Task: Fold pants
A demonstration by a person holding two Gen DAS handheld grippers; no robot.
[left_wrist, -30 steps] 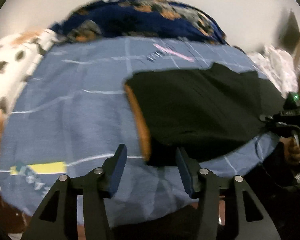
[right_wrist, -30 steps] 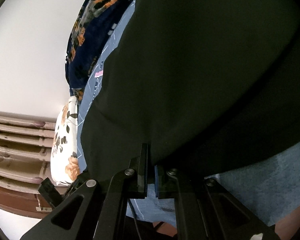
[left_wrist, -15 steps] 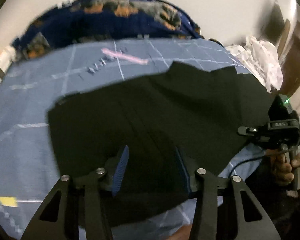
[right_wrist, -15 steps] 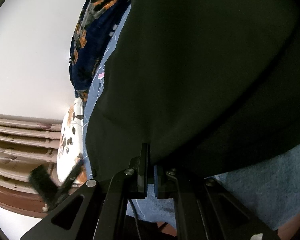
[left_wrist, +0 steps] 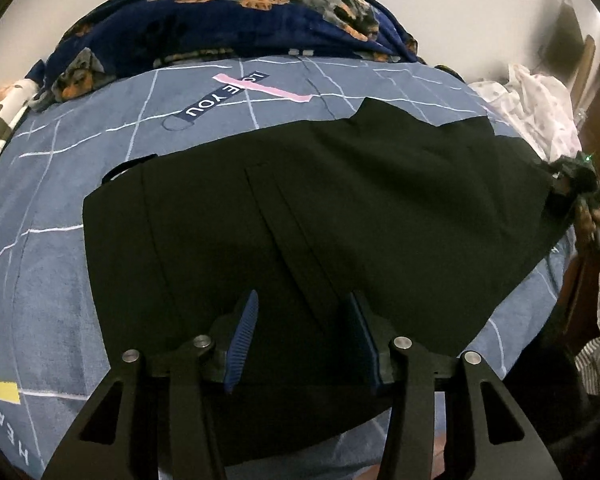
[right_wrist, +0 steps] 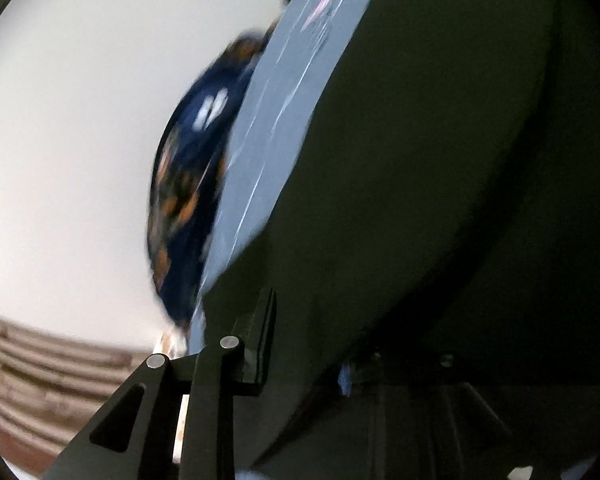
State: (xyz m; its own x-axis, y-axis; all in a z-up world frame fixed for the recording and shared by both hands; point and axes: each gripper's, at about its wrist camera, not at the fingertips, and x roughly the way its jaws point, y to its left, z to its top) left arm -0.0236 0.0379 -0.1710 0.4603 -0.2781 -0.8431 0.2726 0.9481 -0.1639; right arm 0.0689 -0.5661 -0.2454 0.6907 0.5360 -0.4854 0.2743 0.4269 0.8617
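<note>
left view: black pants (left_wrist: 320, 220) spread flat on the blue bed sheet (left_wrist: 52, 240), left claw (left_wrist: 304, 336) spread wide above them. right view: right claw (right_wrist: 304, 344) half hidden by cloth, can't tell its state. best to pinch the edge cleanly, then fold over evenly.

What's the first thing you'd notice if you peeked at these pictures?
The big black pants spread flat across the blue checked bedsheet. Behind them, by the wall, lies a dark blue blanket with orange patches, and the open left gripper hovers over the pants' near edge.
</note>
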